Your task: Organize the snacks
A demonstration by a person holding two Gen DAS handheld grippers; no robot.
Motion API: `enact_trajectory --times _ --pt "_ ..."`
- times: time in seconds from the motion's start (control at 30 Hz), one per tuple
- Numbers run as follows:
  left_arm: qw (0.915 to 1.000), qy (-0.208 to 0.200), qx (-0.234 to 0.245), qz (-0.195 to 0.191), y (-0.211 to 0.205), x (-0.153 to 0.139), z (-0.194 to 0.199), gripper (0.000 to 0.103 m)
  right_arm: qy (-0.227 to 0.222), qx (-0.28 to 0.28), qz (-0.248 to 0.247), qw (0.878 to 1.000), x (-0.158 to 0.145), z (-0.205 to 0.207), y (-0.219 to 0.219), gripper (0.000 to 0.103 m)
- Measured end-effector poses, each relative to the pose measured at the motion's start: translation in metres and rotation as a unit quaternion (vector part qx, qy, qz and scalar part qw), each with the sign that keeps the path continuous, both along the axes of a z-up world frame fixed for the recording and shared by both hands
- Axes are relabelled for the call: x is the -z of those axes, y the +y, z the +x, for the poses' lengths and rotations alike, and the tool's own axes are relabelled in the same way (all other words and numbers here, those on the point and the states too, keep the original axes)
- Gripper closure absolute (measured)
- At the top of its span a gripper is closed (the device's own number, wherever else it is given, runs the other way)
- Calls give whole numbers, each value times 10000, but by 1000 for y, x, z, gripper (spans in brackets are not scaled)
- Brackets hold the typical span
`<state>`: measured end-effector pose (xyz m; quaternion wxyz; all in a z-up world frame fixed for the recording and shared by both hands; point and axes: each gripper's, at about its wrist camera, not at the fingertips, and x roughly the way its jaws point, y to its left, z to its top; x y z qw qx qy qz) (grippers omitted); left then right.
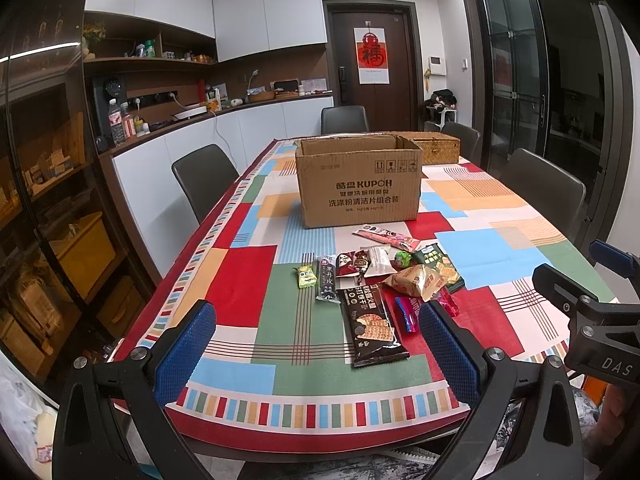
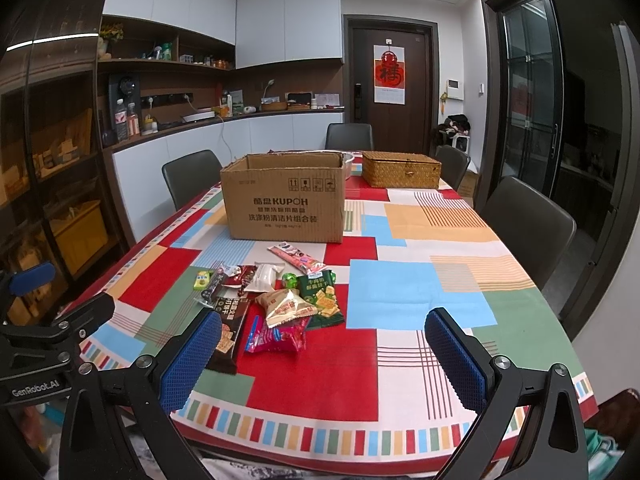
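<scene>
Snack packets (image 1: 372,280) lie loose on the patterned tablecloth (image 1: 240,292), just short of an open cardboard box (image 1: 358,184) at 12 o'clock; none looks sorted yet. Longest, a dark cracker pack (image 1: 370,326), runs 12 to 6. Left gripper (image 1: 316,344) and right gripper (image 2: 322,350) hover wide open, empty.

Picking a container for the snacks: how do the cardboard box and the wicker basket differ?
The cardboard box is open-topped, its flaps up; the wicker basket has its lid shut. The box is taller, plain brown with printed text; the basket is lower and woven. The box stands right behind the snack pile; the basket sits farther back, to the right. Both rest on the patterned tablecloth.
</scene>
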<state>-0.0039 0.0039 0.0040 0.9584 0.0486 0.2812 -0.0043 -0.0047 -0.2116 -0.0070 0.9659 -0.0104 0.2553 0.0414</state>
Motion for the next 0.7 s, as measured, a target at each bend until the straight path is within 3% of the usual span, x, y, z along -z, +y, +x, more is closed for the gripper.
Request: enact_trajectory --times 0.7 --pt "9999 114 59 -18 -1 3 4 0 100 -8 13 9999 3 6 0 0"
